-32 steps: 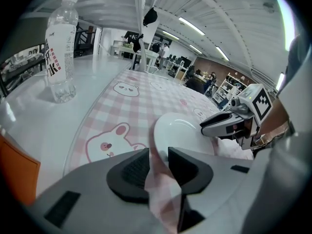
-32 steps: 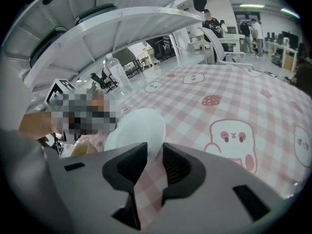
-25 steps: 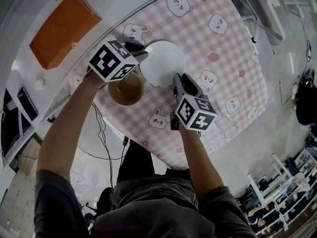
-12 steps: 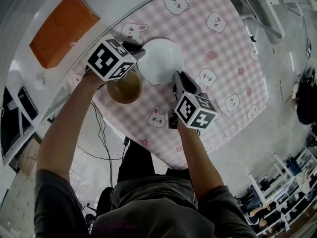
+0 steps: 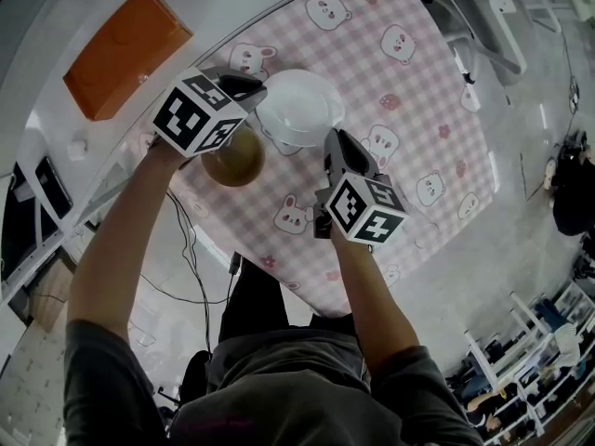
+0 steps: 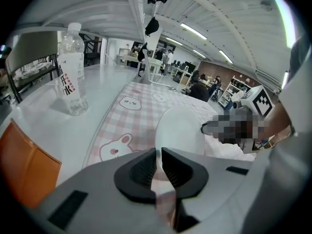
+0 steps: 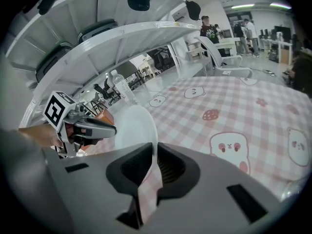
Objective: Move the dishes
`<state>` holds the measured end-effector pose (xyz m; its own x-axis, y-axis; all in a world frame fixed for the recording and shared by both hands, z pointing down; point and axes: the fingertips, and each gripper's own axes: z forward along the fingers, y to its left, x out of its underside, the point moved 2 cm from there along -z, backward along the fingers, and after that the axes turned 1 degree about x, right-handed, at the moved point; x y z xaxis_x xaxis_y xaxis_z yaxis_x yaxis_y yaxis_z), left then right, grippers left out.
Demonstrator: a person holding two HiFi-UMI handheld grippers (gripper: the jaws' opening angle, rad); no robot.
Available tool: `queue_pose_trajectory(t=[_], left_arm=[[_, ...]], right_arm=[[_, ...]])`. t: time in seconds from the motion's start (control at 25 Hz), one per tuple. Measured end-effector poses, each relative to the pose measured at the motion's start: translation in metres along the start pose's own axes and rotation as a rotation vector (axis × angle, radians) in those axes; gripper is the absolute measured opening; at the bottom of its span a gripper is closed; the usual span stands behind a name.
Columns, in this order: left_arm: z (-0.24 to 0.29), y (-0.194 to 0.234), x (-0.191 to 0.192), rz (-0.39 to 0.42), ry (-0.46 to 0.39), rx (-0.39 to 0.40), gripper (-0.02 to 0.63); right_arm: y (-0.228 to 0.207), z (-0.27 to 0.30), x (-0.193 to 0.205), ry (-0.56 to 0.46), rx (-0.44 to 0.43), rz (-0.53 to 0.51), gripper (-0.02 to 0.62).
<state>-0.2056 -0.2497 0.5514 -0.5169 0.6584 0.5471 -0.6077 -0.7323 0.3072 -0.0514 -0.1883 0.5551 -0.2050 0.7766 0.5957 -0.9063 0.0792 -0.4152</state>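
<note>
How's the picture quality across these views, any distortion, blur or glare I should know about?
Head view: sharp, though the wide lens bows the edge of the table. Left gripper view: heavy fisheye, black corners, a mosaic patch right of the white dish, bright ceiling lights. Right gripper view: same fisheye, the shelves arch overhead.

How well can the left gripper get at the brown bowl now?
Probably not yet. The brown bowl lies uncovered beside the left gripper, but its jaws, like the right gripper's, have just been closing and now grip the white bowl by its rim.
</note>
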Motion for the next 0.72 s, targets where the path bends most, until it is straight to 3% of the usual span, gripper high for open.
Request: queue_pose_trajectory(t=[0.36, 0.72], left_arm=[[-0.046, -0.028, -0.028, 0.045, -0.105, -0.071, 0.035], [-0.096, -0.076, -0.041, 0.039, -0.225, -0.163, 0.035]], right_arm=[[0.013, -0.036, -0.029, -0.1, -0.027, -0.045, 0.038], [0.031, -0.094, -0.049, -0.186, -0.075, -0.131, 0.038]])
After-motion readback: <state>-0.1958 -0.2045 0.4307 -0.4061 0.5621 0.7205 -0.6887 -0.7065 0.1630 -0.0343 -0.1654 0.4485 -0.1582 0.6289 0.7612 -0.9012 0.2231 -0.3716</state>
